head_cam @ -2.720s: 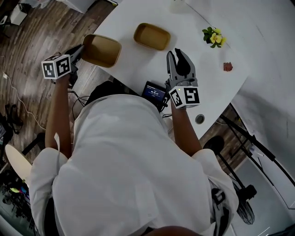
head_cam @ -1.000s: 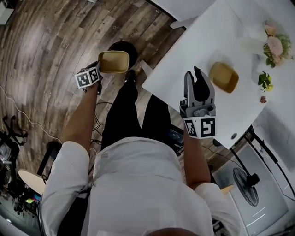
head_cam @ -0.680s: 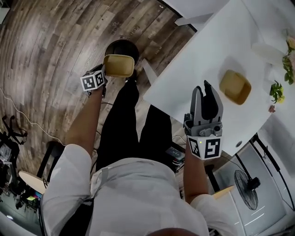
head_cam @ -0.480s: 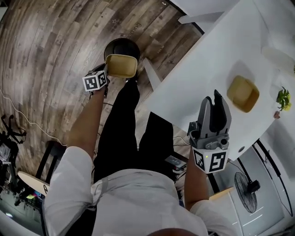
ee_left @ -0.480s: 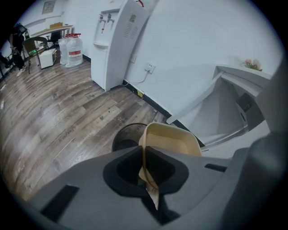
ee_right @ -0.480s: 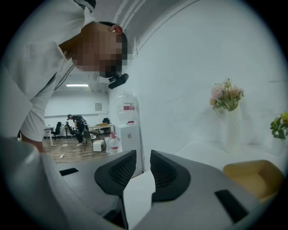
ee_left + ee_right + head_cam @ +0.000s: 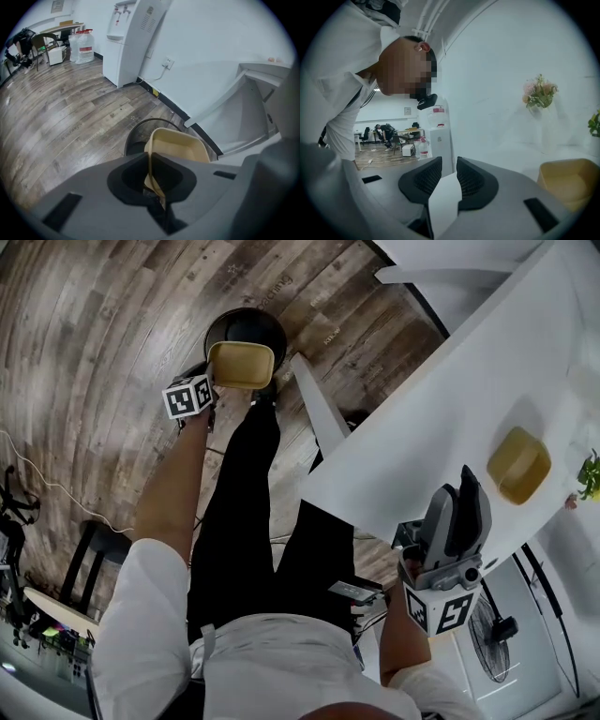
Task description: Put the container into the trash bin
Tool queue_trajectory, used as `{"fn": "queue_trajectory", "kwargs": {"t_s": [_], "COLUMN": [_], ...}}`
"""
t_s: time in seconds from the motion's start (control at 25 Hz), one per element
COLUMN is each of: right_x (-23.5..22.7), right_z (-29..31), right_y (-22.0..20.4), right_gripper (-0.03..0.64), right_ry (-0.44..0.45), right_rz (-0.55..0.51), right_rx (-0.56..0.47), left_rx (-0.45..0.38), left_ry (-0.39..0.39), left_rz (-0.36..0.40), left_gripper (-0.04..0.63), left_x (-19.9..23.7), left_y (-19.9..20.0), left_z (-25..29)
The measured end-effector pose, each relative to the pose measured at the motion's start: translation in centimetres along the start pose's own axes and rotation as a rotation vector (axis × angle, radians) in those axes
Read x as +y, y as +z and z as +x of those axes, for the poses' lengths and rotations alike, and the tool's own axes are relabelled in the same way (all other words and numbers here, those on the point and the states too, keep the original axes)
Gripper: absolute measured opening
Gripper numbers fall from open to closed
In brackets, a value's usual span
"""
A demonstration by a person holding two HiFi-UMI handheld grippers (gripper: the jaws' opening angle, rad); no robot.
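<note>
My left fingers (image 7: 129, 177) pinch the container (image 7: 241, 364) by its rim, so it hangs open-side up over the trash bin (image 7: 246, 324) on the floor off the worktop's (image 7: 422, 418) edge. My right fingers (image 7: 424, 179) stand apart, empty.

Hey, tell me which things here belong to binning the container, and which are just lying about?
Job: container, pinched by the left gripper; black trash bin below it.
Lying about: second container on the white table; flowers; water dispenser; floor fan.
</note>
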State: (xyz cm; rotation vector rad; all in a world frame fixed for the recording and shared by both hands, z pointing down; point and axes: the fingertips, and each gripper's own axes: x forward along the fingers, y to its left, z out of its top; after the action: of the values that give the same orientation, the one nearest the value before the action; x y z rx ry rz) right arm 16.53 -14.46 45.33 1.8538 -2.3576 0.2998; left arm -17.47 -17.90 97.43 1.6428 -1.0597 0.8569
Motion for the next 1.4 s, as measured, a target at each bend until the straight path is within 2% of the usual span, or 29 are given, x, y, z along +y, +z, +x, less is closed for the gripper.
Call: {"fn": "queue_trajectory", "kwargs": {"t_s": [0.24,0.52,0.64,0.8,1.0,1.2,1.28,1.4], "right_x": [0.5,0.2,0.3,0.5,1.2,1.3,0.9,0.3], "right_z": [0.5,0.3,0.1,-0.3,-0.2,-0.7,-1.1,-2.6], "right_y": [-0.7,-1.0,-1.1,-1.3,-1.3,0.1,1.1,3.3], "right_gripper": [0.118,0.118,0.118,0.118,0.118,0.118,0.117,0.109], "right_ry": [0.026,0.016,0.013,0.006,0.013,0.005,-0.008,-0.027], "right_rz": [-0.010,-0.033,-0.029,-0.028,-0.025,-0.040,-0.051,-0.049], "right_rx": [0.017,0.019,0.014,0.013,-0.003,-0.029,-0.033,-0.030], "left_rx": [-0.017,-0.006,-0.022,-0.024,-0.039,-0.053,-0.091,-0.171], "left_ry": [0.006,0.016,0.008,-0.001,0.004,-0.031,-0.057,-0.120], "left_rz": [-0.057,-0.006,-0.012,0.034,0.004,0.075,0.109,0.200], "left_gripper": [0.026,0.028,0.031,0.055,0.135,0.137,0.137,0.137], "left_x": [1.3,1.3,0.7,0.0,0.3,-0.5,-1.4,-4.0], "left_y": [-0.5,-1.1,-0.7,-0.5,-0.1,-0.2,0.7,2.7], "left_z": [1.7,3.5,4.0,4.3,3.9,0.4,-2.2,-8.1]}}
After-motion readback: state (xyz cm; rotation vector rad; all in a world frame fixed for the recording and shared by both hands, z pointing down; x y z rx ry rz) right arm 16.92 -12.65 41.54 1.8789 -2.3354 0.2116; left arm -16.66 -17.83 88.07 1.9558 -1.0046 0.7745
